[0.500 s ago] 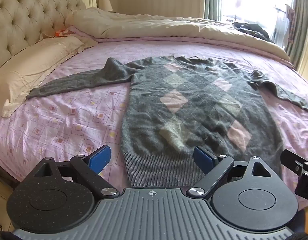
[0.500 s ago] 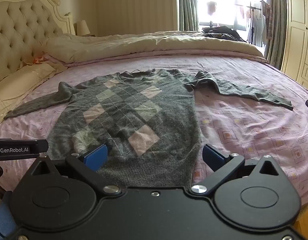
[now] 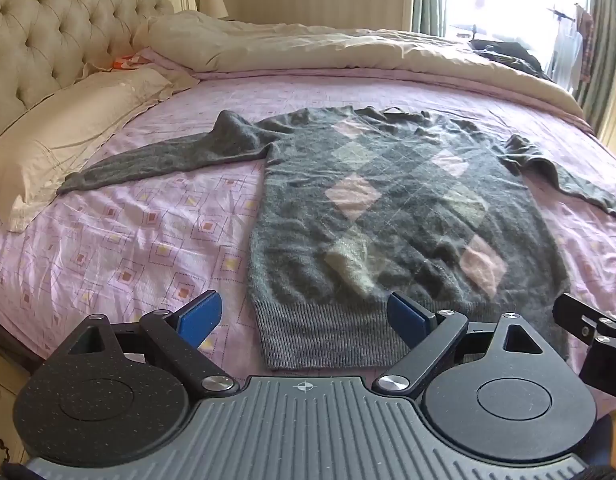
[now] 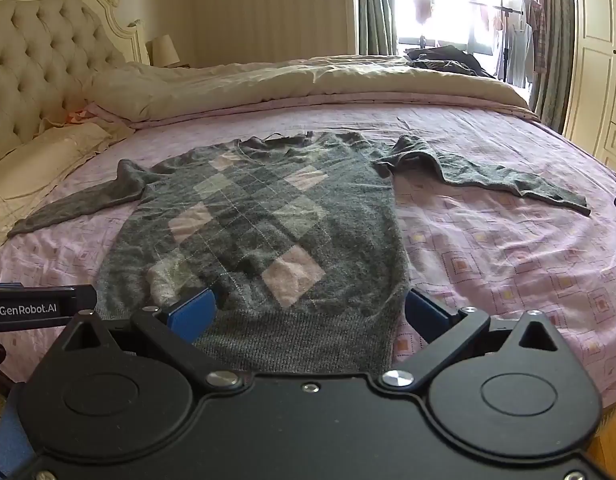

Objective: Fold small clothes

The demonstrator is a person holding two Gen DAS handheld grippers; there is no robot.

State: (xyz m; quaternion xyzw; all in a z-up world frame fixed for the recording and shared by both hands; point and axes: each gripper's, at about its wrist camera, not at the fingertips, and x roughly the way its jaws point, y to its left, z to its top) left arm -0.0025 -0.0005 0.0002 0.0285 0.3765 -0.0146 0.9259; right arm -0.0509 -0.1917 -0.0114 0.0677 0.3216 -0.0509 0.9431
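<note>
A grey sweater point(image 3: 392, 216) with pink and pale diamond patches lies flat, front up, on the pink bed sheet point(image 3: 120, 240), both sleeves spread out sideways. It also shows in the right wrist view point(image 4: 260, 224). My left gripper point(image 3: 304, 316) is open and empty, hovering over the left part of the ribbed hem point(image 3: 320, 336). My right gripper point(image 4: 308, 312) is open and empty over the right part of the hem point(image 4: 300, 340). The left sleeve point(image 3: 156, 160) points toward the pillows; the right sleeve point(image 4: 492, 176) points toward the wardrobe side.
A cream pillow point(image 3: 68, 136) lies by the tufted headboard point(image 3: 48, 32) at left. A rolled cream duvet point(image 3: 348, 48) lies along the far side of the bed. Dark clothes point(image 4: 444, 58) sit on it near the window. The bed's near edge is just under the grippers.
Both grippers have drawn back slightly toward the near edge; the sweater sits a little farther away in view. The sweater has not moved.
</note>
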